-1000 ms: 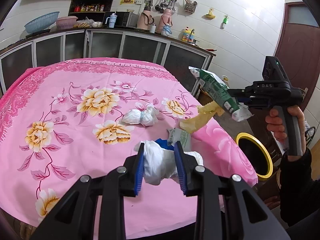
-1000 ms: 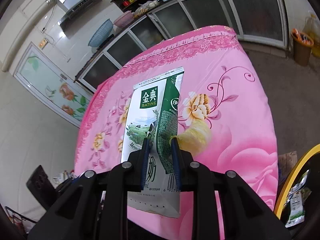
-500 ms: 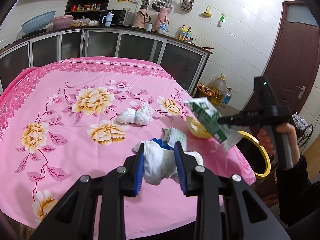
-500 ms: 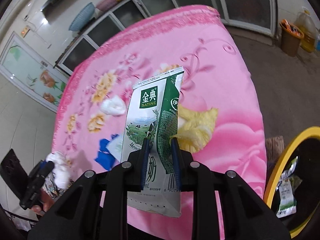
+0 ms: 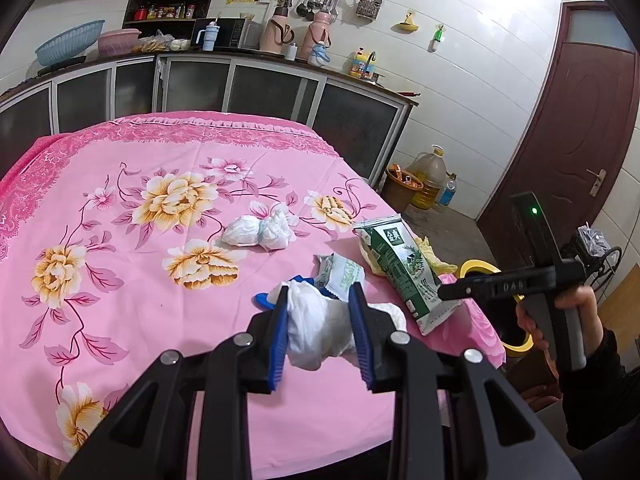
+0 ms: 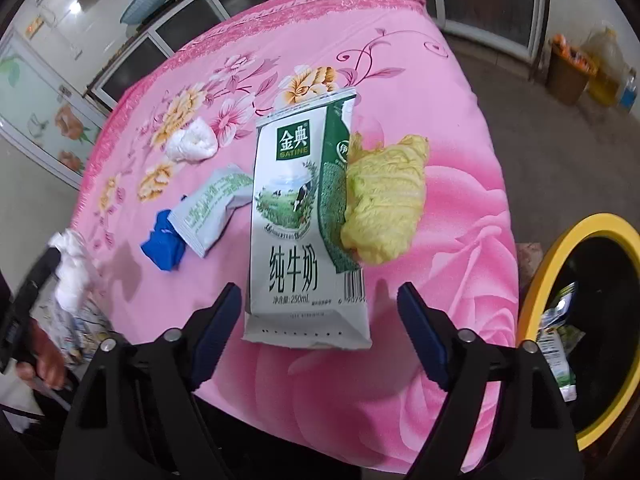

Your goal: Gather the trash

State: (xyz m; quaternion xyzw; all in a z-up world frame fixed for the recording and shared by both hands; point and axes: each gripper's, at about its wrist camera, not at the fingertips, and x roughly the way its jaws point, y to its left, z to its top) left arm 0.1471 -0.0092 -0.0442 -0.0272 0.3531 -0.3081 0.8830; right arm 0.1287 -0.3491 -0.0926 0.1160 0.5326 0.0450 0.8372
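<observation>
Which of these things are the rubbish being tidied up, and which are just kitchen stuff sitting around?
Part of the job:
milk carton
white tissue wad in the left gripper
yellow wrapper
green sachet
blue scrap
yellow-rimmed bin

Just lying about:
thermos flasks
blue basket
oil jug

milk carton ahead, bare tablecloth leftward

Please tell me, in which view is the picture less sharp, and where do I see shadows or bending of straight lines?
Left wrist view: sharp overall; the cabinet fronts and door bow from fisheye distortion. Right wrist view: softer, the white tissue in the left gripper is blurred; faint gripper shadows lie on the pink tablecloth beside the milk carton.
</observation>
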